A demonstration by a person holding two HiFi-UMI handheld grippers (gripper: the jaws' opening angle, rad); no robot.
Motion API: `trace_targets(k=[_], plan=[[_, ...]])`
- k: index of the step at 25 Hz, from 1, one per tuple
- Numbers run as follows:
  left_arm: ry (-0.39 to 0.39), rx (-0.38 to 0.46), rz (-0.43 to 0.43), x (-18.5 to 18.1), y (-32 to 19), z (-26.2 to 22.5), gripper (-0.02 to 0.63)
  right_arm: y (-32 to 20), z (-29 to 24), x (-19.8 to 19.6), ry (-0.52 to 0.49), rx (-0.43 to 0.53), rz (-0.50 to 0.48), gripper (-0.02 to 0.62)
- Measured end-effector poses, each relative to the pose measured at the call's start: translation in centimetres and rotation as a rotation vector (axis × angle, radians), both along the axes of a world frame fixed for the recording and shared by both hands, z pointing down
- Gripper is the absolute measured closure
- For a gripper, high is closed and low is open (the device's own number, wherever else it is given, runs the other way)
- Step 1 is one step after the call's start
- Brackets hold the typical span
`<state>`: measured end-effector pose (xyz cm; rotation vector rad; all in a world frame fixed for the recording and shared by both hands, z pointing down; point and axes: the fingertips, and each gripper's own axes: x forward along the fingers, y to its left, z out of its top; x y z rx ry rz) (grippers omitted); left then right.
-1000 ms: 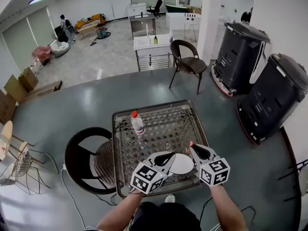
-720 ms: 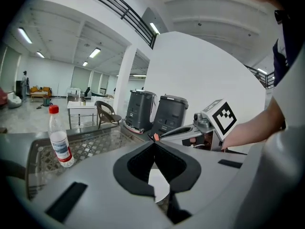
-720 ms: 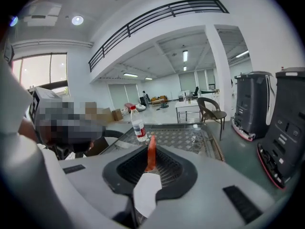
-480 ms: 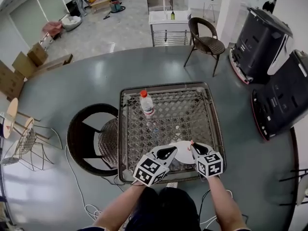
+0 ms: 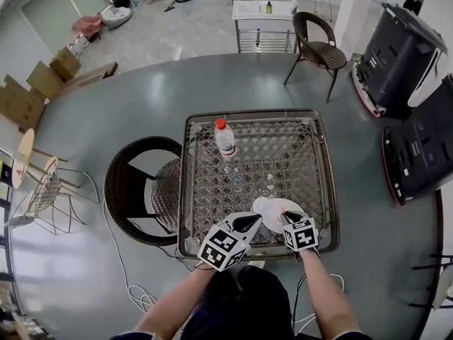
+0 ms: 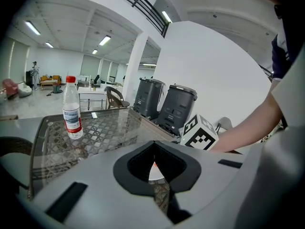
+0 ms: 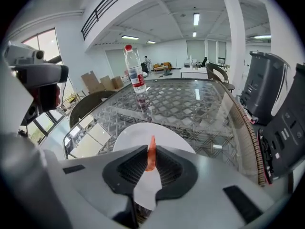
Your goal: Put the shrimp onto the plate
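A small orange shrimp (image 7: 151, 157) stands upright, pinched between the jaws of my right gripper (image 7: 151, 149). Right under and just ahead of it lies the white plate (image 7: 138, 133), on the glass table near its front edge. From the head view the right gripper (image 5: 285, 215) reaches over the plate (image 5: 270, 210) from the near right. My left gripper (image 5: 249, 222) hovers at the plate's near left, shut with nothing in it. In the left gripper view, a sliver of the plate (image 6: 155, 173) shows below its jaws (image 6: 153, 144).
A water bottle with a red cap (image 5: 224, 137) stands at the back left of the wicker-framed glass table (image 5: 311, 127). A dark round chair (image 5: 134, 197) sits at the table's left. Two big black machines (image 5: 414, 69) stand to the right.
The head view has tipped further down, so the table sits higher in frame. Both grippers have drawn closer to the plate, and the right one now reaches over it with the shrimp.
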<state>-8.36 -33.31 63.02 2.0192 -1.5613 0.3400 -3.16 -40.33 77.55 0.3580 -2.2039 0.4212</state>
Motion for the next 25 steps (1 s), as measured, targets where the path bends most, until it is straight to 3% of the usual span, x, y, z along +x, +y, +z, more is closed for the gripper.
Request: trace_targets(k=[9, 14, 18, 23, 25], plan=[[-0.015, -0.019, -0.019, -0.7, 1.1, -1.3, 0.597, 0.1, 1.4, -1.3, 0.092, 0.021, -0.045, 0.541], [-0.010, -0.012, 0.001, -1.8, 1.2, -2.0, 0.597, -0.1, 1.0, -2.1, 0.082, 0.006, 0.004, 0.537], [0.010, 0.022, 0.052, -2.3, 0.8, -3.7, 0.597, -0.9, -2.5, -2.8, 0.011, 0.012, 0.067, 0.535], [0.031, 0.087, 0.142, -1.7, -0.7, -6.6, 0.597, -2.2, -10.6, -2.6, -0.198, 0.031, 0.195, 0.538], [0.033, 0.115, 0.181, -1.3, -1.5, -7.7, 0.597, -2.8, -13.9, -2.5, -0.263, 0.068, 0.228, 0.586]])
